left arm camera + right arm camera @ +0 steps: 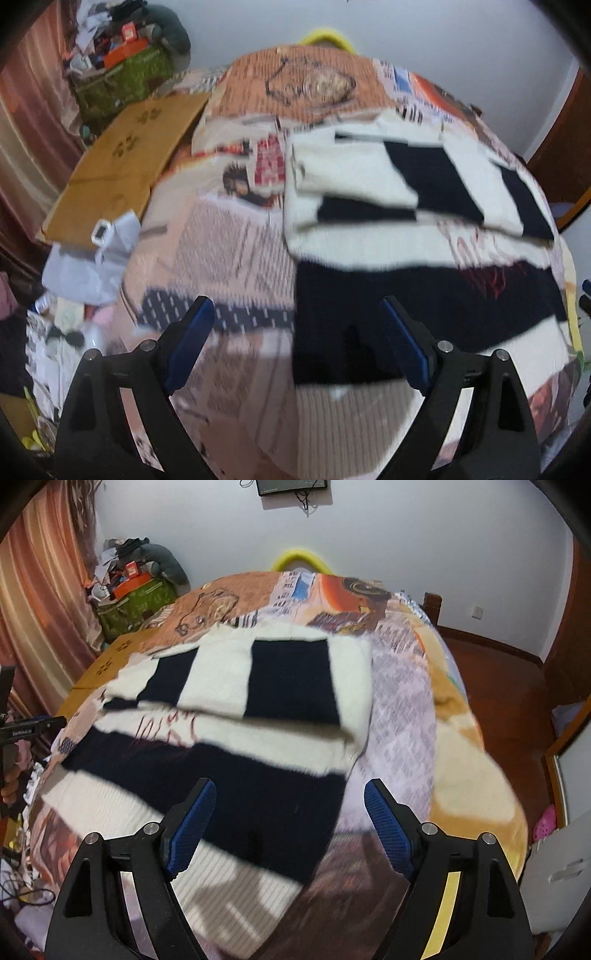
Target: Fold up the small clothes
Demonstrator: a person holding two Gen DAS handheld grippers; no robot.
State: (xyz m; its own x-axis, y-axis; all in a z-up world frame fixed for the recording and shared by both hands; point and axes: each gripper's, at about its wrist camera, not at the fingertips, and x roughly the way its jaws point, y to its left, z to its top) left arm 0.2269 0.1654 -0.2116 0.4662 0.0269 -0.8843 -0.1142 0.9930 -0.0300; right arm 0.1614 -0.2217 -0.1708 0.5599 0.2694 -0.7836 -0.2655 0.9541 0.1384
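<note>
— Where's the sweater?

— The black-and-white striped sweater (pixel 406 206) lies on the bed (pixel 229 236), on the patterned blanket, its far part folded over the rest.

— And your claws?

— My left claw (pixel 297 343) hangs above the sweater's near left edge, jaws wide, nothing between them. My right claw (pixel 290 821) hangs over its near right edge, also wide and empty. Both views are blurred.
</note>
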